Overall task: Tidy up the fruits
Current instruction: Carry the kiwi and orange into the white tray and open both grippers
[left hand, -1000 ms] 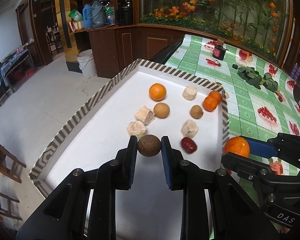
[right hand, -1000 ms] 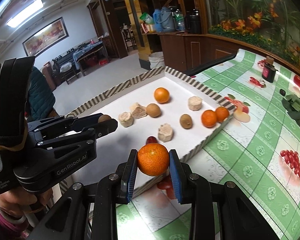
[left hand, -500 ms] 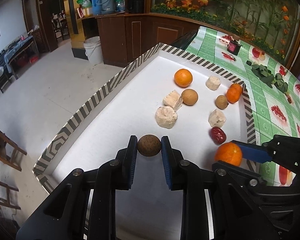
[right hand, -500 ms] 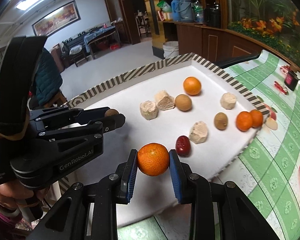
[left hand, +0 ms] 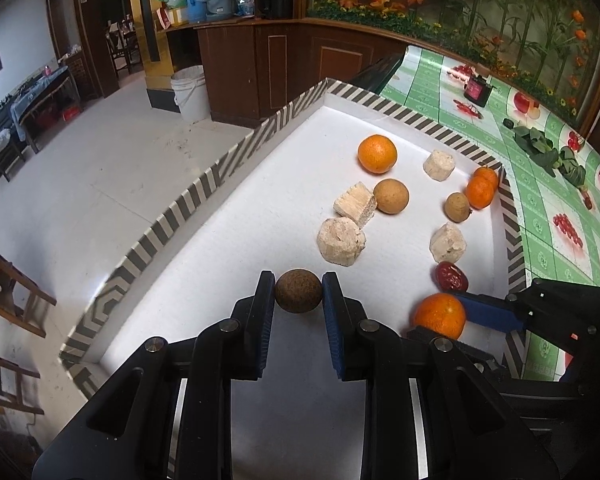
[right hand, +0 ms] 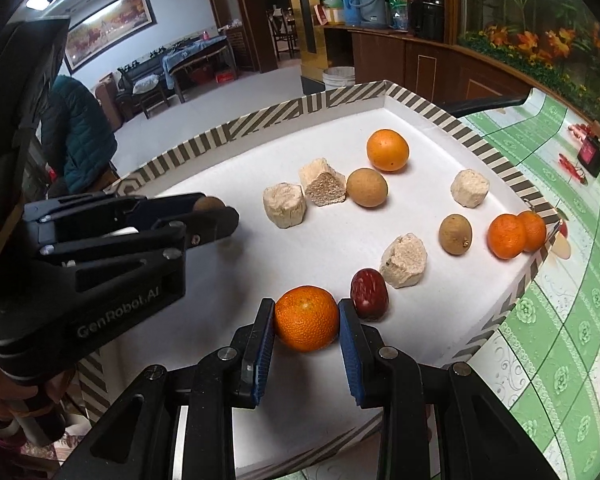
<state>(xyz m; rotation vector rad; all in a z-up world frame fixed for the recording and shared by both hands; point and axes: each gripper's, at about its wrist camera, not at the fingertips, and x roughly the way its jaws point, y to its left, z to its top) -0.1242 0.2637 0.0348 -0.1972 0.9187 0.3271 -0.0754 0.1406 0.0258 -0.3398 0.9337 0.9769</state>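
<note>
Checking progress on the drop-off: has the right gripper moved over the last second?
Yes. The right gripper, shut on its orange, moved from above the green tablecloth in over the tray.

White tray floor, rim (left hand: pixel 236 156) striped grey and cream. Dark brown round fruit (left hand: pixel 299 291); bright orange mandarin (right hand: pixel 306 323); dark red date (right hand: pixel 369 294); tan round fruit (right hand: pixel 367 187); pale beige cake pieces (right hand: pixel 403 261). Green checked tablecloth (right hand: pixel 560 340) printed with red fruit. Black grippers, blue pads (right hand: pixel 350 354).

Four oranges (right hand: pixel 387 149), three brown round fruits (right hand: pixel 367 187), one red date (right hand: pixel 369 294), four pale chunks (right hand: pixel 283 205).
</note>
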